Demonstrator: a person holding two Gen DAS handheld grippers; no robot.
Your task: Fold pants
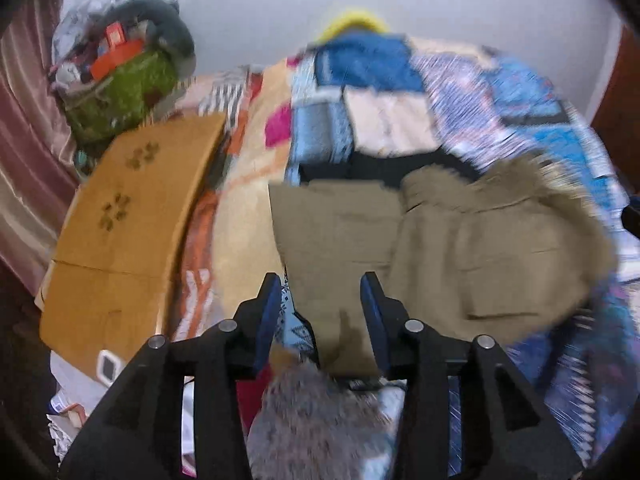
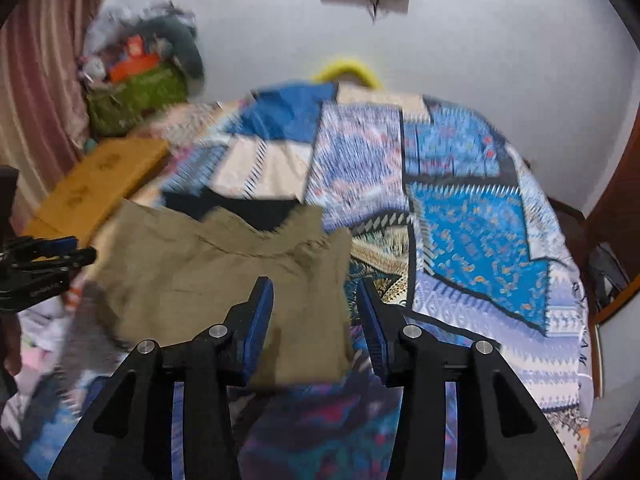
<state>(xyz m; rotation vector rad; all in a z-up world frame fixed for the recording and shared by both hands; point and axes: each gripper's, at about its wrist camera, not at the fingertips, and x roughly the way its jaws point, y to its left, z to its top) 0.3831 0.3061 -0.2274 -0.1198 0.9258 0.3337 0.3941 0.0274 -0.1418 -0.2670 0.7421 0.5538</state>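
Khaki pants (image 1: 460, 248) lie bunched on the patterned blue bedspread (image 1: 500, 92), over a black garment (image 1: 384, 168). My left gripper (image 1: 322, 300) is open, its blue pads either side of the near edge of the pants, not pinching them. In the right wrist view the pants (image 2: 208, 272) lie left of centre. My right gripper (image 2: 314, 304) is open above their right near corner. The left gripper (image 2: 48, 256) shows at the left edge of that view.
A flat cardboard box (image 1: 132, 224) lies on the left of the bed. A green bag with clutter (image 1: 120, 88) stands in the back left corner by a curtain (image 1: 24, 160). A grey fuzzy item (image 1: 316, 420) lies near me. A yellow object (image 2: 348, 70) sits at the bed's far edge.
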